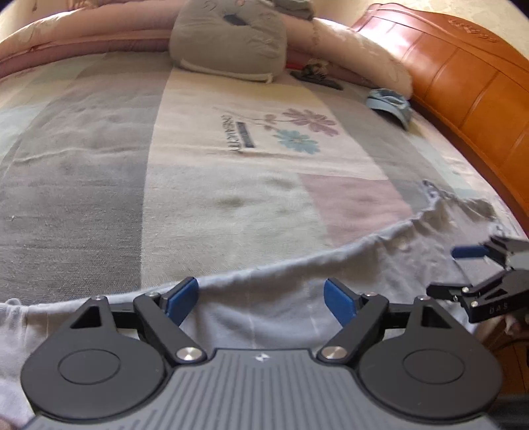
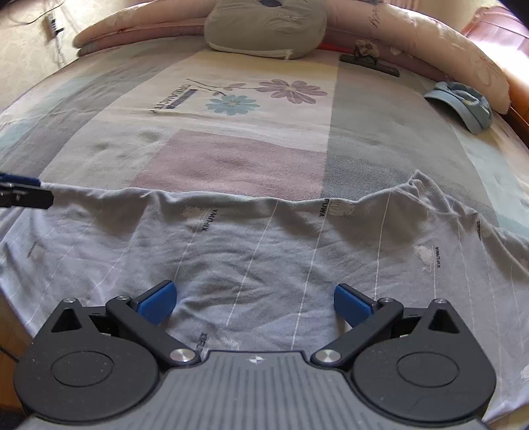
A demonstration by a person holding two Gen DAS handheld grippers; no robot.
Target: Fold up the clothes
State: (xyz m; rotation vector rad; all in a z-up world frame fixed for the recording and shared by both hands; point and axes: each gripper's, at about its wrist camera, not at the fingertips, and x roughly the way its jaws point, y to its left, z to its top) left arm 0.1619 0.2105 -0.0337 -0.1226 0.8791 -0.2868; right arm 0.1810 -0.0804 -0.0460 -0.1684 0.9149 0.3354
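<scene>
A light grey-blue garment with thin white stripes and small lettering lies spread over the near part of the bed, its far edge wavy and wrinkled. In the right wrist view my right gripper hangs open just above the cloth's middle, with nothing between its blue pads. In the left wrist view my left gripper is open over the garment near its far edge. The right gripper shows at the right, also open. The left gripper pokes in at the garment's left corner.
The bed sheet has grey, pink and cream patches and a flower print. At the far side lie a grey pillow, a rolled pink quilt, a dark flat object and a blue cap. An orange wooden headboard runs along the right.
</scene>
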